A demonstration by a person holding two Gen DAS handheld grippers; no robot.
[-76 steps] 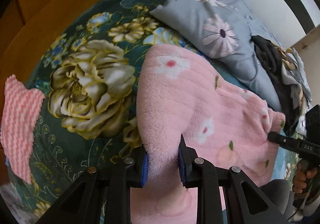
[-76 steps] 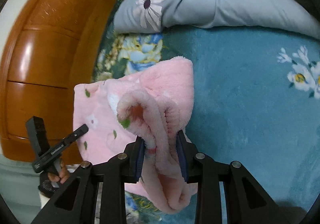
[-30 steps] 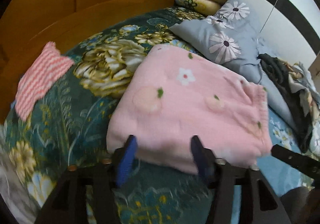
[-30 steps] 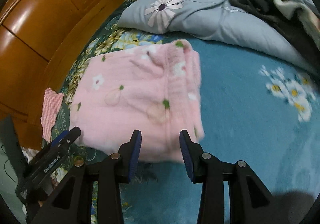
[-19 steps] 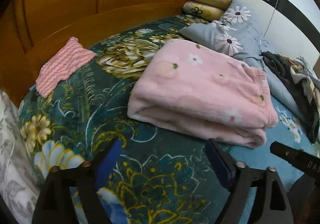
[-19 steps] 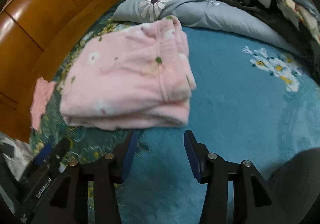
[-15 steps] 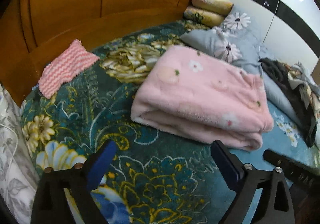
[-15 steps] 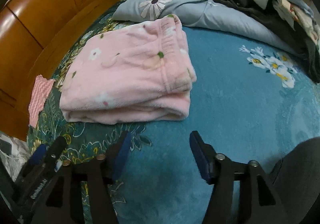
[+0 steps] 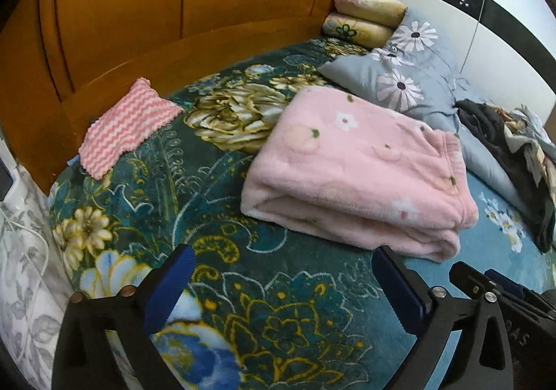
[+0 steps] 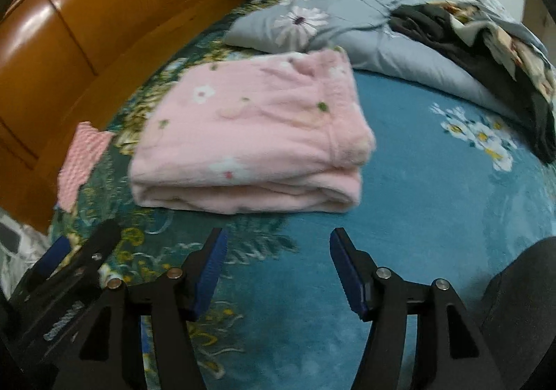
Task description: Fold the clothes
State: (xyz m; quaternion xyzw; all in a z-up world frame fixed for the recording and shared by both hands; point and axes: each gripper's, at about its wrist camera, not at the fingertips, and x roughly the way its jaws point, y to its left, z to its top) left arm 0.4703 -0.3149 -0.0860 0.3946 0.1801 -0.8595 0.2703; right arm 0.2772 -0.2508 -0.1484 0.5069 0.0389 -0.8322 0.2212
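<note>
A pink fleece garment with small flowers (image 9: 358,167) lies folded in a thick stack on the flowered bed cover; it also shows in the right wrist view (image 10: 250,136). My left gripper (image 9: 281,268) is open wide and empty, a short way in front of the fold's near edge. My right gripper (image 10: 278,251) is open wide and empty, also just in front of the fold. Neither touches the garment. The left gripper's fingers (image 10: 69,261) show at lower left in the right wrist view.
A pink zigzag cloth (image 9: 128,127) lies folded by the wooden headboard (image 9: 156,18). A grey daisy duvet (image 9: 410,87) and rolled pillows (image 9: 365,18) lie behind the garment. A heap of dark and mixed clothes (image 10: 469,32) sits at the far right.
Both grippers let go of the pink garment, opened wide and pulled back from it. The garment now lies folded on the bed.
</note>
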